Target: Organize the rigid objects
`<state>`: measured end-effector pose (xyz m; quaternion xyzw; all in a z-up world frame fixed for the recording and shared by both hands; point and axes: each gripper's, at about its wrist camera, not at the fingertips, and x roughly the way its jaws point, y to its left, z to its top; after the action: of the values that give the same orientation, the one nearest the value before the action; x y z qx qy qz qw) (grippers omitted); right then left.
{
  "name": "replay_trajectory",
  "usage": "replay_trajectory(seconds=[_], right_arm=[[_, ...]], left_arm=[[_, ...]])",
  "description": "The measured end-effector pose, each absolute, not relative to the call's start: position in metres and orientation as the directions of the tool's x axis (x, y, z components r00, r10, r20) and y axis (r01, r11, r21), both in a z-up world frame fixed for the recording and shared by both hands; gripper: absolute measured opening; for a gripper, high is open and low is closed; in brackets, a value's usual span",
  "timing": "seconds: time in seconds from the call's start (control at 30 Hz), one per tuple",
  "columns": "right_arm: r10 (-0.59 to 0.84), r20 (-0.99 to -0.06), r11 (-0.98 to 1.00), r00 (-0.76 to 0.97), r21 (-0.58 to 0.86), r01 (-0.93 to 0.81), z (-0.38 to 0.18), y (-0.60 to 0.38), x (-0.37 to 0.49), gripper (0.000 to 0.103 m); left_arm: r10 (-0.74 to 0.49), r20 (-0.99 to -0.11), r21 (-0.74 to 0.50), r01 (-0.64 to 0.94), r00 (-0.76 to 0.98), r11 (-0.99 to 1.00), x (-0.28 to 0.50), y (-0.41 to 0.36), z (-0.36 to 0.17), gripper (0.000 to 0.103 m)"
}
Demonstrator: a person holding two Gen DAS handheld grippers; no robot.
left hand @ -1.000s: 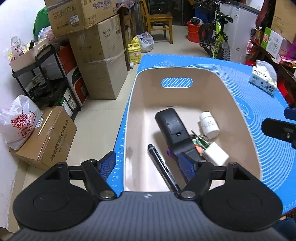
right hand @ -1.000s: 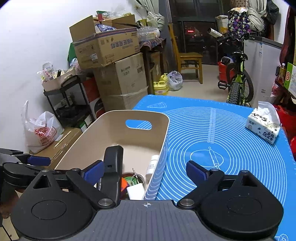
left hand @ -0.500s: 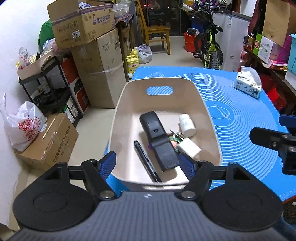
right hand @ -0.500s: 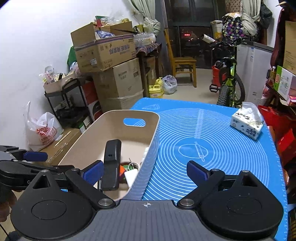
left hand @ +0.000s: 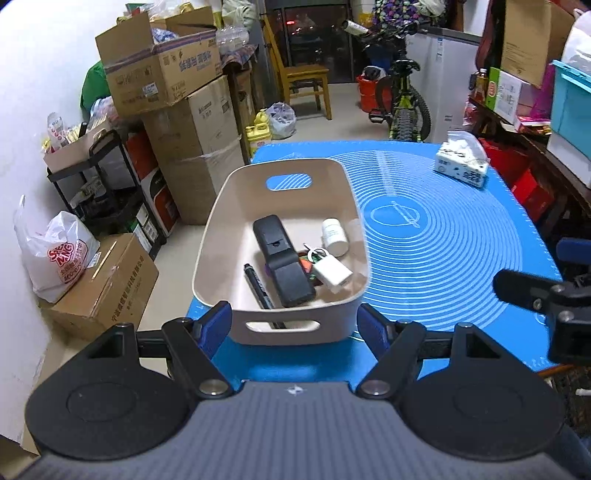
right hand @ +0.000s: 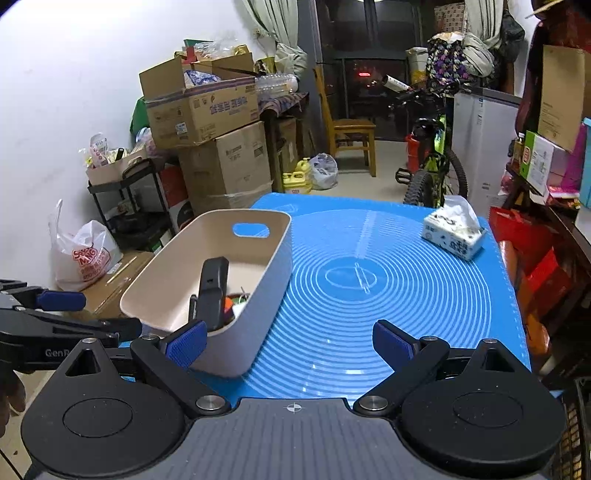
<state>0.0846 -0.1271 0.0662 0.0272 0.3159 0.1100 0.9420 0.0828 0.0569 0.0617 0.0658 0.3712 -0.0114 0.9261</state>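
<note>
A beige bin (left hand: 236, 206) sat on the blue mat (left hand: 443, 236) at the bench's left edge, holding a black case (left hand: 282, 258), a marker (left hand: 258, 286), a white bottle (left hand: 334, 236) and a white charger (left hand: 332, 275). The left hand-held gripper (left hand: 294, 326) hung just before the bin's near wall, jaws spread and empty. The right hand-held gripper (right hand: 288, 343) was likewise spread and empty, over the mat beside the bin.

Cluttered storage room with a white wall and pale tiled floor, lit from indoors

Stacked cardboard boxes (right hand: 218, 147) stand against the left wall (right hand: 74, 74) beside a black metal shelf cart (right hand: 122, 195); a wooden chair (right hand: 347, 136) sits before a dark glass door (right hand: 373, 74) with a pale curtain (right hand: 273, 29), a bicycle (right hand: 432, 162) leans near a white cabinet (right hand: 480, 147), and a white plastic bag (left hand: 55, 254) rests on the floor (left hand: 177, 258)
</note>
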Motion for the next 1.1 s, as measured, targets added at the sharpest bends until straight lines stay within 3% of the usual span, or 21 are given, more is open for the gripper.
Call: replay_trajectory(seconds=[1.1], right_arm=[[0.098, -0.555, 0.994, 0.826, 0.087, -0.059, 0.027, -0.186, -0.039, 0.096]], left_arm=[[0.009, -0.619, 0.106, 0.072, 0.785, 0.992, -0.014, 0.012, 0.029, 0.075]])
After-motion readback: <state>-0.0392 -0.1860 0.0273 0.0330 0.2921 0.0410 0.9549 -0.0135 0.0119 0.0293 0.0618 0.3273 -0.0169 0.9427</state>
